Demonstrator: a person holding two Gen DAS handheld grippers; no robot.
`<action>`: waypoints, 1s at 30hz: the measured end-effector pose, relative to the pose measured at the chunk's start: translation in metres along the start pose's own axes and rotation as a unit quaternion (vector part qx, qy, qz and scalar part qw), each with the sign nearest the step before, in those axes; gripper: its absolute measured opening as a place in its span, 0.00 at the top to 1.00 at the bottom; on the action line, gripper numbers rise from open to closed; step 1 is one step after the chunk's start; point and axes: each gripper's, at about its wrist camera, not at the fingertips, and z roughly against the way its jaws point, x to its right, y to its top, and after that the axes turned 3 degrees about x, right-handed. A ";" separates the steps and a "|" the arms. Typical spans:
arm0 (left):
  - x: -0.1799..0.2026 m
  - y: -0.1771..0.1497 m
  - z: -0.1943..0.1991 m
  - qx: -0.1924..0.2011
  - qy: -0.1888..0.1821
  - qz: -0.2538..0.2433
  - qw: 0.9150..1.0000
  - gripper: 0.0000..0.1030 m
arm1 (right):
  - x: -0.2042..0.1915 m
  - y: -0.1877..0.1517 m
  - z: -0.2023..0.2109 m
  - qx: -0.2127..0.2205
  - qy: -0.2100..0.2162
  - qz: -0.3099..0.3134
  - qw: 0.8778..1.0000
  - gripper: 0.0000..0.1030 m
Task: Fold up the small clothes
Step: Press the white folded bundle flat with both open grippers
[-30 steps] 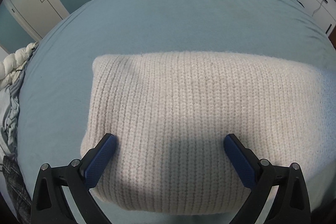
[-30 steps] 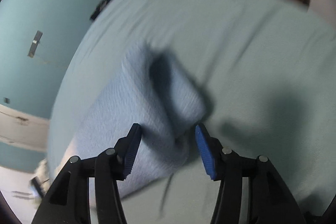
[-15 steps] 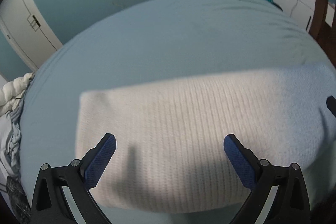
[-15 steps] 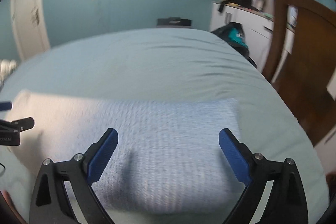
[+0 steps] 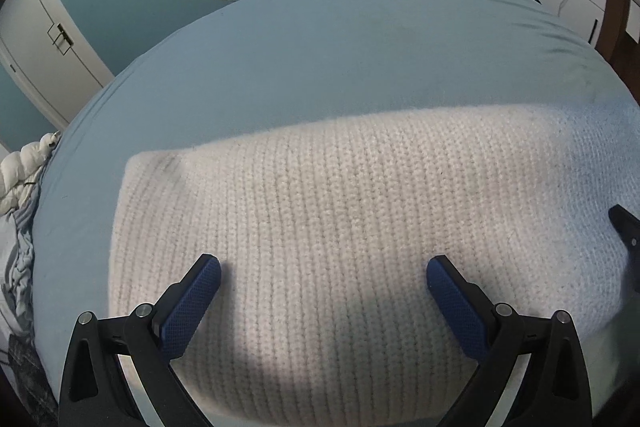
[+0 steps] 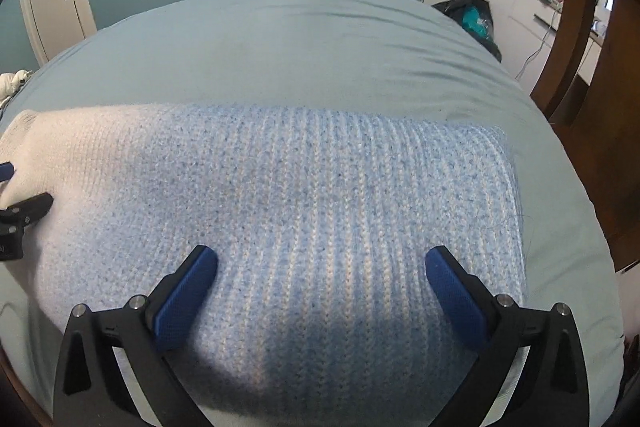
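- The knit garment (image 5: pixel 320 247) lies flat on the bed (image 5: pixel 320 59), folded into a long band that runs across in front of both cameras; its cream end is at the left, its blue-flecked end (image 6: pixel 320 207) at the right.
- The left gripper (image 5: pixel 323 285) hangs over the cream end with its jaws wide apart and nothing between the pads; the left edge of the fabric is just beyond its left finger.
- The right gripper (image 6: pixel 321 281) hangs over the blue end; its jaws have just been opening and now stand wide, with the knit under them, not pinched.
- The next fold probably brings one short end over the other, so each gripper should take a corner of the same end.
- Bite every layer, since a thick loose knit slips and stretches.
- Lift both corners together and level, then lay edge on edge.
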 end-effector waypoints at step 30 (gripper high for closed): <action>0.017 0.002 0.079 0.055 0.039 -0.018 0.998 0.00 | 0.041 -0.006 0.052 0.031 0.117 -0.171 0.978 0.01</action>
